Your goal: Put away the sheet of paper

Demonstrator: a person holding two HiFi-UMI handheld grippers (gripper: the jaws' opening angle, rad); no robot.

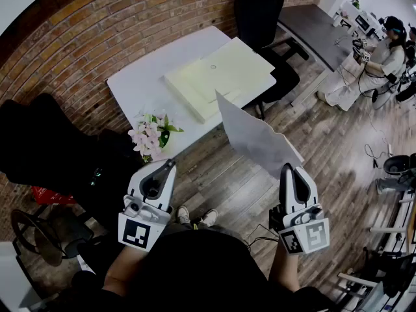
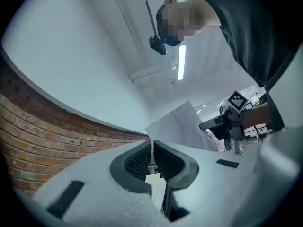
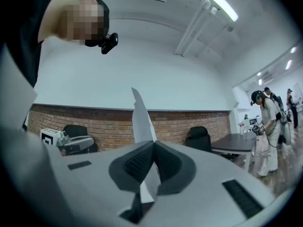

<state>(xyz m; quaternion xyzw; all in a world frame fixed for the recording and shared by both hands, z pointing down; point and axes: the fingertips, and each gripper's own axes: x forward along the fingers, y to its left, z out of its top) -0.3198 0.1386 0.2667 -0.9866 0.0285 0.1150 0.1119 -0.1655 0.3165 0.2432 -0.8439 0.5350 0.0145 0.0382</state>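
Right gripper point(image 1: 286, 169) fingers pinch the sheet of paper point(image 1: 253, 137), hiding its corner; left gripper point(image 1: 171, 164) fingers pressed together.

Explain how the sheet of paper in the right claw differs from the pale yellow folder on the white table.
The sheet of paper is grey-white; the folder is pale yellow. The sheet stands on edge in the air, pinched by the right claw; the folder lies flat on the white table. The sheet is thin; the folder looks thicker. Both are rectangular.

Folder point(image 1: 224, 77) on table point(image 1: 140, 83), flowers point(image 1: 151, 135) at its near edge, sheet of paper point(image 1: 257, 135) to their right, chair point(image 1: 260, 8) behind table
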